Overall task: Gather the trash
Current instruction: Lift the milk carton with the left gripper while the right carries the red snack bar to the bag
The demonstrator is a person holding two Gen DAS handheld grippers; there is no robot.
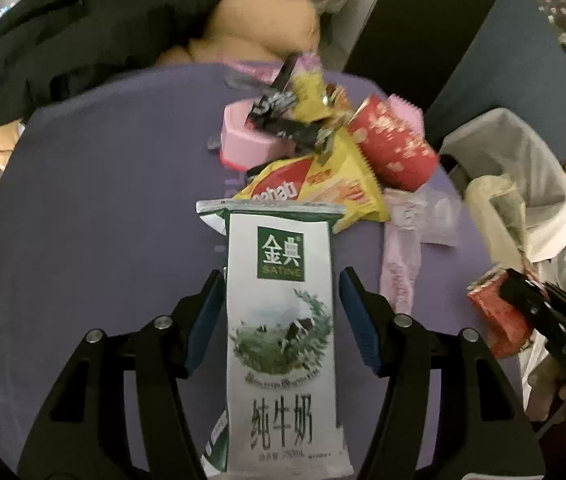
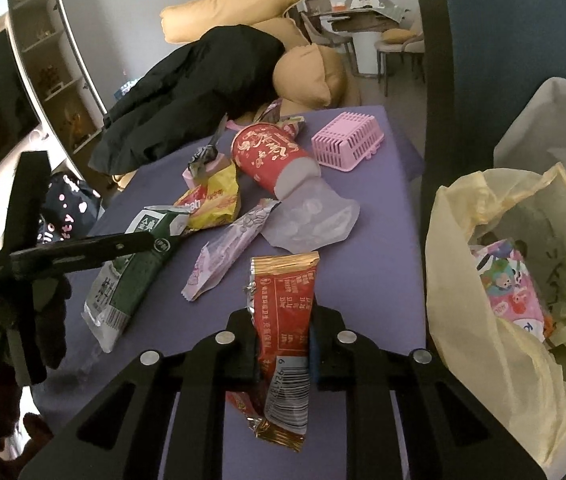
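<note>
- Left wrist view: the left gripper has a white and green milk carton between its blue pads. The left pad looks like it touches the carton, but a thin gap shows at the right pad, so I cannot tell if it is squeezing.
- Past the carton, on the purple table, lies a pile: a yellow snack bag, a red paper cup on its side and a pink box with a black wrapper on it.
- Far right, the right gripper pinches a red wrapper.
- Right wrist view: the right gripper has its fingers pressed onto the red wrapper, which sticks up over the table.
- To the right, an open yellowish trash bag holds a pink packet.
- Ahead lie a pale pink wrapper, a clear plastic lid, the red cup and a pink basket upside down.
- On the left, the left gripper is at the milk carton.
- A black coat hangs over the table's far edge.
</note>
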